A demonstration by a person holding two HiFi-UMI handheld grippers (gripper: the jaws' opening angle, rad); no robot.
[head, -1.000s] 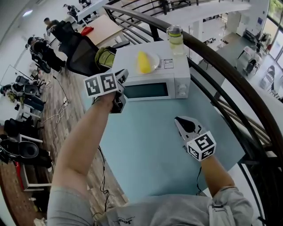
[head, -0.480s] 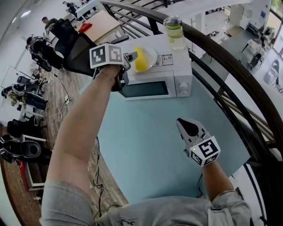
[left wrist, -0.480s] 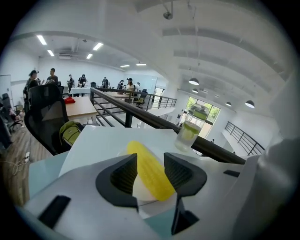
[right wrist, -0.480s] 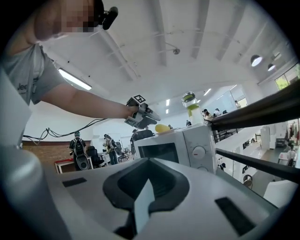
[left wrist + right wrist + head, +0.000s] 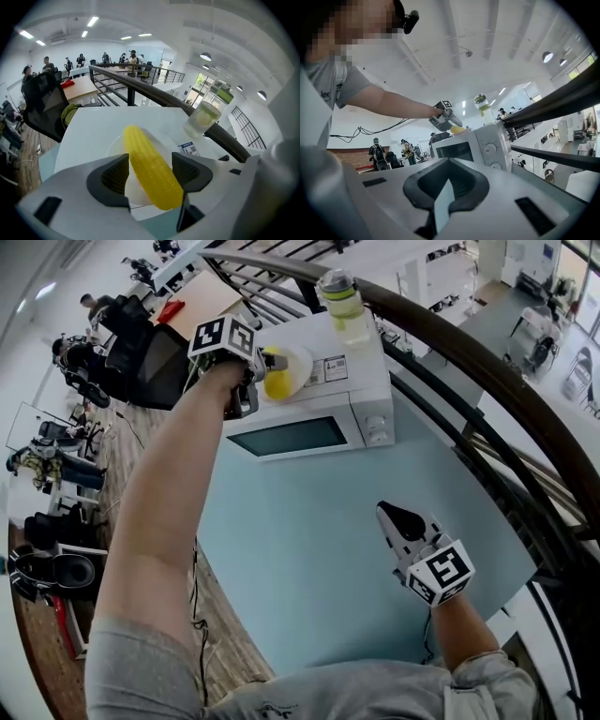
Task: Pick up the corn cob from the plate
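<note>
Left claw point(image 5: 149, 174) at corn cob point(image 5: 142, 152), jaws opening.
Jaws wide and straddling the cob, one pad on each side, neither pressing it. Cob lies on the white plate point(image 5: 301, 364) under this claw, on top of the microwave point(image 5: 309, 432). Right claw point(image 5: 444, 202) closed, empty, well apart over the blue worktop point(image 5: 300, 549).

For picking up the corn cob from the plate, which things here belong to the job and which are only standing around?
Belong to the job: corn cob; plate under it; left gripper, fingers opening with the cob between them, not pressing.
Only standing around: microwave; drink jar on it; blue table; right gripper, shut and empty.
</note>
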